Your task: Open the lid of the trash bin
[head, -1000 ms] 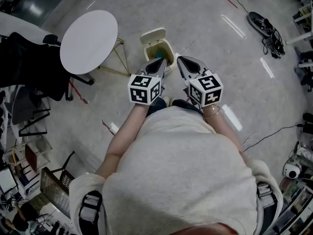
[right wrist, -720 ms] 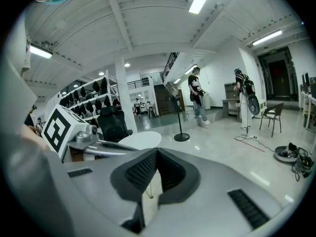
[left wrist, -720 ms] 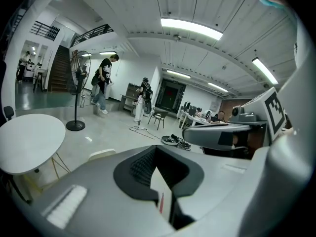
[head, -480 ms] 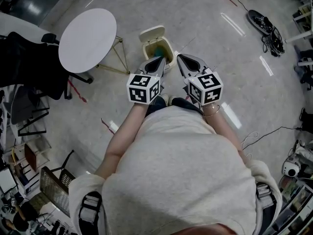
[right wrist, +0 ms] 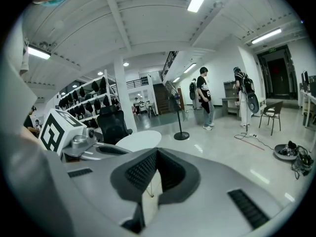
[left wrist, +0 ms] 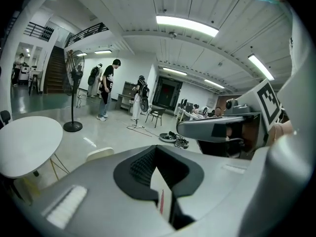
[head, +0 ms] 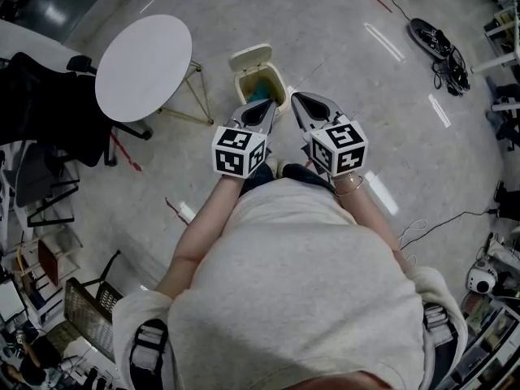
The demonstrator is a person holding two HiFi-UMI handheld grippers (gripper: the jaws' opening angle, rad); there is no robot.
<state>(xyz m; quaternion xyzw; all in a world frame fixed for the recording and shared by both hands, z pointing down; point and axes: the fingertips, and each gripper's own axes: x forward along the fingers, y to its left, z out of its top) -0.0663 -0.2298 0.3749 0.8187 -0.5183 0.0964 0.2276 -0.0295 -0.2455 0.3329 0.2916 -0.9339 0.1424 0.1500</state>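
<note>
A small cream trash bin [head: 279, 82] stands on the floor in front of the person, its lid [head: 251, 57] tipped up and back, so the inside shows with something teal in it. My left gripper [head: 266, 106] hangs just above the bin's near rim, jaws shut on nothing. My right gripper [head: 297, 101] is beside it to the right of the bin, also shut and holding nothing. In the left gripper view the jaws [left wrist: 156, 149] meet, the cream lid [left wrist: 100, 153] peeks over them, and the right gripper [left wrist: 223, 130] shows alongside. The right gripper view shows closed jaws [right wrist: 156, 153].
A round white table [head: 145, 66] on thin legs stands left of the bin, a black chair [head: 49, 108] beyond it. Cables and shoes [head: 439, 43] lie far right. People stand by a floor fan [left wrist: 73, 98] in the distance. Shelves line the left edge.
Almost nothing differs: both grippers stay side by side over the bin's near edge with the lid up; the head view has shifted only slightly.
</note>
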